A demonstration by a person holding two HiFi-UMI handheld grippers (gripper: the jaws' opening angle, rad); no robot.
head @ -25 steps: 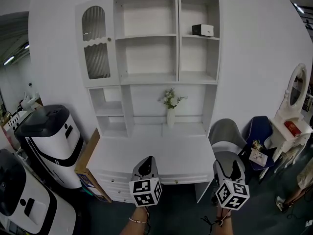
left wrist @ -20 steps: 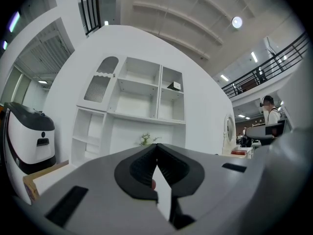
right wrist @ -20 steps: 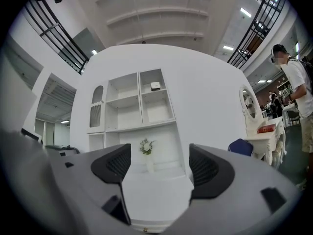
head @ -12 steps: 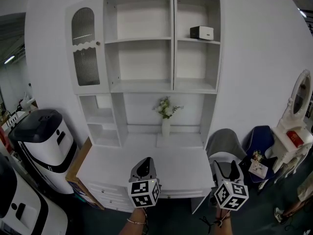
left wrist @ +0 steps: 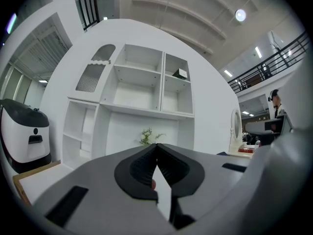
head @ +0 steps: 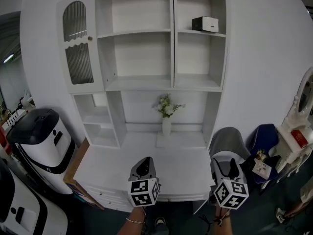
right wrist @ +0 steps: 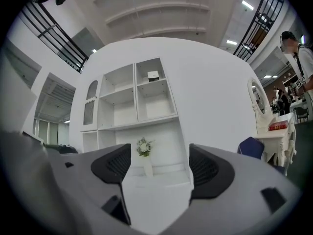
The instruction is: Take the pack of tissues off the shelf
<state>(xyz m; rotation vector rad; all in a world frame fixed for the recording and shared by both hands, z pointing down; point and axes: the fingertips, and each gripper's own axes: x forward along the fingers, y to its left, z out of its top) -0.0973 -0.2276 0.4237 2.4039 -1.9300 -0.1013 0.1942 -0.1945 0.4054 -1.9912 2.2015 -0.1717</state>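
Nearing the tall white shelf unit, larger in view than before, the left gripper has its fingers pinched together, the right gripper wide and empty. The black-and-white pack of tissues sits top right, well above.

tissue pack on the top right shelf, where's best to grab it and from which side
Probably by its two short ends, coming in level from the open front. The tissue pack lies flat on the shelf, so its underside is blocked; walls close the back and sides, yet gaps show at both ends. The right tool, jaws apart, is on that side.
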